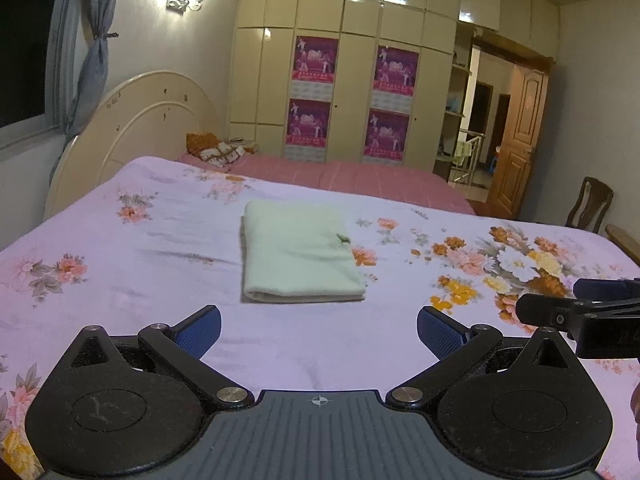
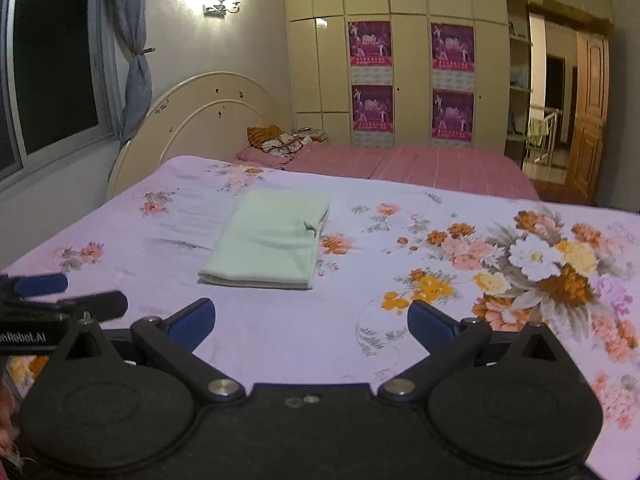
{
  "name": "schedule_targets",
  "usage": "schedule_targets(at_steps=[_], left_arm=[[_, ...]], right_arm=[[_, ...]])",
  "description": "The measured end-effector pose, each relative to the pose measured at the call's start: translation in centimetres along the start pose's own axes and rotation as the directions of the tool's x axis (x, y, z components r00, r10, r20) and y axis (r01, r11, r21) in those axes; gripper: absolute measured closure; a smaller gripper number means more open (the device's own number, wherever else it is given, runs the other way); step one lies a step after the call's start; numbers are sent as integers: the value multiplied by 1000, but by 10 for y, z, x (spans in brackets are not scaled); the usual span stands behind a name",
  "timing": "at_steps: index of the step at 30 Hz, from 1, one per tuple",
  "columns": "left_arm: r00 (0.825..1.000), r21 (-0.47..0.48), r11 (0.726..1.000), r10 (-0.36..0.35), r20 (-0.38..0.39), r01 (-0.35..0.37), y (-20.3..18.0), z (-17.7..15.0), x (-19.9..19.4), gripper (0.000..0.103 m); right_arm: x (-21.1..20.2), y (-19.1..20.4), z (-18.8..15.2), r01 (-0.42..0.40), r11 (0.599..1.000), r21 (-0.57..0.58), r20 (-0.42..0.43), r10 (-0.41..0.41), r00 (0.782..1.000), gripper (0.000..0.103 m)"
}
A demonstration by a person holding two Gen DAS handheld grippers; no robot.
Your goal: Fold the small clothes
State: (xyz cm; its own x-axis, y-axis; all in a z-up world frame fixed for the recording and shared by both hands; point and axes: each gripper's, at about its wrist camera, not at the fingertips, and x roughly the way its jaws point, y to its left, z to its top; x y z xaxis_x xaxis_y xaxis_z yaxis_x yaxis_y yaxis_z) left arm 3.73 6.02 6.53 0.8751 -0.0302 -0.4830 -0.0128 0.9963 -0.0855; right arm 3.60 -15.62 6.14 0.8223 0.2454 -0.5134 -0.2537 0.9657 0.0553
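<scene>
Jaws of the left gripper (image 1: 319,334) are standing spread wide over bare sheet, ribbed blue pads (image 1: 202,336) gripping nothing; the right gripper (image 2: 311,326) is gaping just as wide and just as empty. Ahead at twelve o'clock from the left gripper, eleven o'clock from the right, the pale green garment (image 1: 298,258) is lying folded into a soft, thick rectangle on the lilac floral bedsheet (image 1: 140,280). Farther back, a curved cream headboard (image 1: 148,128) is rising at ten o'clock
</scene>
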Motion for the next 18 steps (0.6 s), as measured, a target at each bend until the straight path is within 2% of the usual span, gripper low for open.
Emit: schedule_targets(at_steps=[18], left_arm=[[1000,14,1000,7,14,-7,-9,4,-3,0]], right_arm=[[-9,-7,2,6,1000,27,35,-7,999,1]])
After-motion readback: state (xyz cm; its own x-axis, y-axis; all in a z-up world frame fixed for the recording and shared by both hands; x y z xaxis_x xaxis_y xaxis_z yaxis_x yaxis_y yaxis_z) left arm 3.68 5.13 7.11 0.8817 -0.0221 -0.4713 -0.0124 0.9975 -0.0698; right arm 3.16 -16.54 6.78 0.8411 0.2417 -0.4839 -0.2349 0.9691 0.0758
